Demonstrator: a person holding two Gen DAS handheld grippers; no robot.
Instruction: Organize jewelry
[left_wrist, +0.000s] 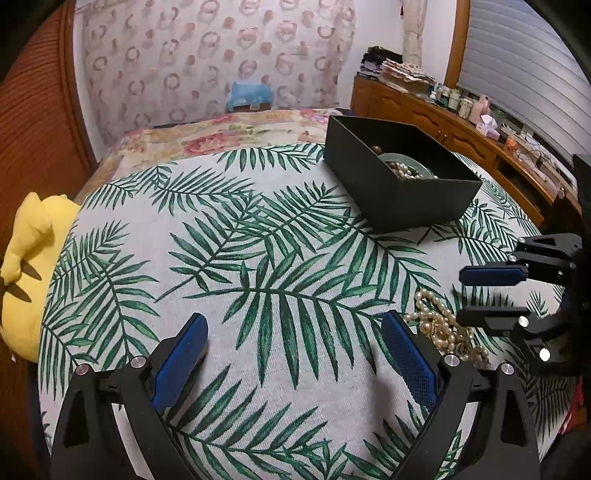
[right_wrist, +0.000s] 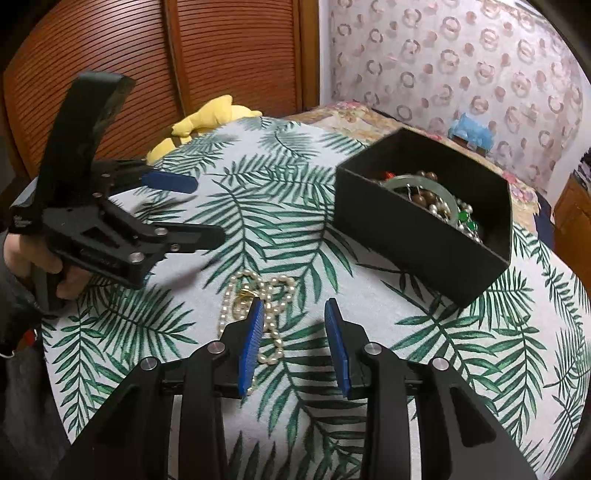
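A pearl necklace (right_wrist: 255, 295) with a gold clasp lies in a heap on the leaf-print tablecloth (right_wrist: 295, 229); it also shows in the left wrist view (left_wrist: 439, 325). A black box (right_wrist: 424, 225) holds beads, pearls and a green bangle (right_wrist: 413, 181); it also shows in the left wrist view (left_wrist: 399, 177). My right gripper (right_wrist: 295, 314) is open and empty, just above the necklace's near end, also seen from the left wrist (left_wrist: 461, 295). My left gripper (left_wrist: 291, 328) is open and empty, left of the necklace, also seen from the right wrist (right_wrist: 210, 210).
A yellow plush toy (left_wrist: 26, 266) sits at the table's left edge. A floral bedspread (left_wrist: 221, 133) lies behind the table. A wooden sideboard (left_wrist: 461, 125) with small items runs along the right. A slatted wooden door (right_wrist: 147, 66) stands behind.
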